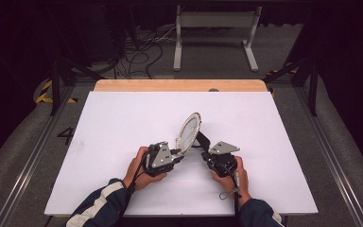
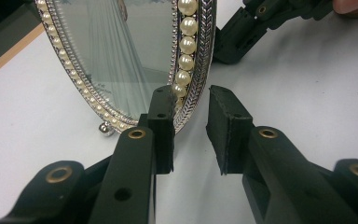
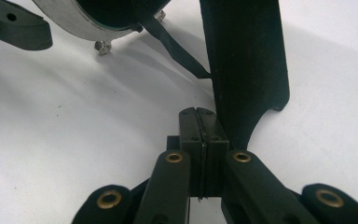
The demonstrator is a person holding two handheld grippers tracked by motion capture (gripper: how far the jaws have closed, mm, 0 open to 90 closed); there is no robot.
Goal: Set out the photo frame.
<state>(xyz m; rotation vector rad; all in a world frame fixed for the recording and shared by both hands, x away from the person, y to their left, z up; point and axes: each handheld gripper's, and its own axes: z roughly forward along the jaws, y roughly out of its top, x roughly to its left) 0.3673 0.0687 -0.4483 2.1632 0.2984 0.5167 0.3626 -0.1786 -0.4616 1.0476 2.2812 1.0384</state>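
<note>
An oval mirror frame [image 1: 189, 131] with a pearl and silver rim stands tilted on the white table, propped on a black back stand [image 1: 202, 141]. In the left gripper view its rim [image 2: 193, 60] runs down behind my left gripper's [image 2: 193, 100] left pad. The right pad stands apart from it, with bare table in the gap, so the jaws are open. My right gripper [image 3: 199, 112] is shut, pad against pad with nothing between. It sits just beside the foot of the black stand [image 3: 247, 70]. A thin black strap [image 3: 177, 46] links stand and frame.
The white board [image 1: 123, 123] covers the table, with a wooden strip [image 1: 179, 85] at its far edge. Beyond it on the floor are a grey metal stand [image 1: 215, 21] and loose cables [image 1: 137, 54]. The frame's small ball foot [image 2: 104, 128] rests on the board.
</note>
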